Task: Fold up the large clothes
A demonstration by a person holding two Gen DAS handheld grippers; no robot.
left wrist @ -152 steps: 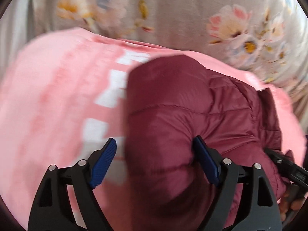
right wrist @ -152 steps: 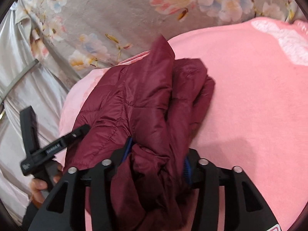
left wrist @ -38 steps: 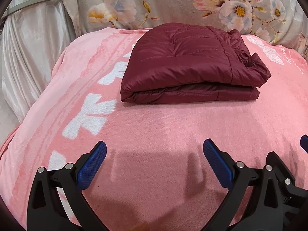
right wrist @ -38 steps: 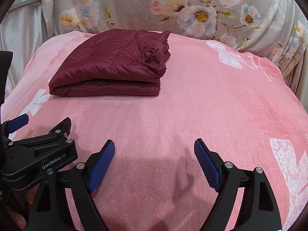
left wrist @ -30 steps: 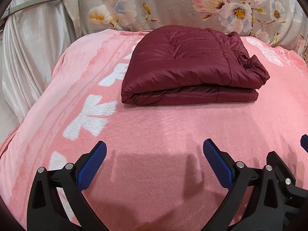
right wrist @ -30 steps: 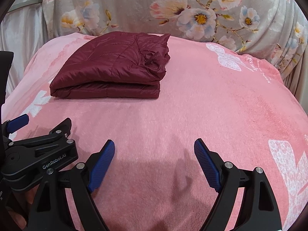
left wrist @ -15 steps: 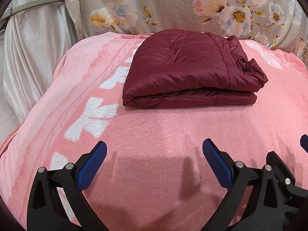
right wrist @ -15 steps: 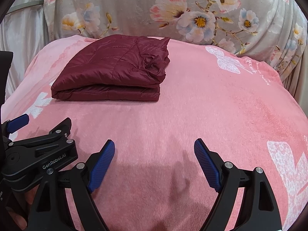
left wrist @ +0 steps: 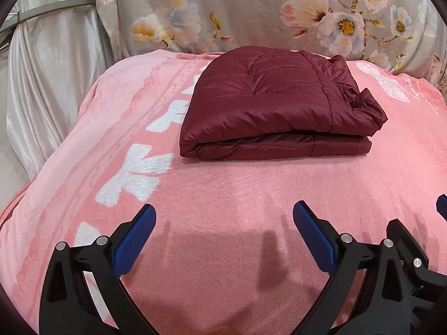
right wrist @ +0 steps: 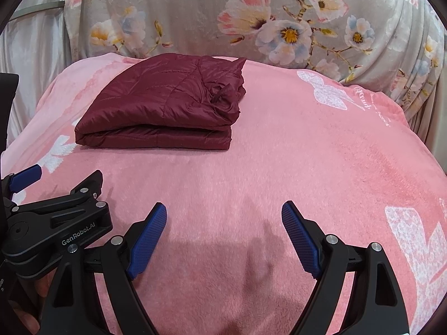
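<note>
A dark red quilted jacket (left wrist: 273, 103) lies folded into a flat rectangle at the far side of the pink blanket (left wrist: 223, 195); the right wrist view shows the jacket (right wrist: 167, 106) at upper left. My left gripper (left wrist: 223, 217) hovers over bare blanket near the front, well short of the jacket, its blue pads wide apart with nothing between them. My right gripper (right wrist: 223, 217) stands open beside it in the same way, empty. The left gripper's body (right wrist: 56, 223) shows at the lower left of the right wrist view.
A grey floral cloth (left wrist: 251, 11) hangs behind the bed. Pale satin drapery (left wrist: 47, 83) and a metal rail (left wrist: 50, 11) stand at the left. The blanket drops off at its left and right edges. White flower prints (right wrist: 413, 240) mark the blanket.
Five seconds ago both grippers were at the jacket, the right one shut on it. Now it lies folded and released. Over the last second the view barely shifts.
</note>
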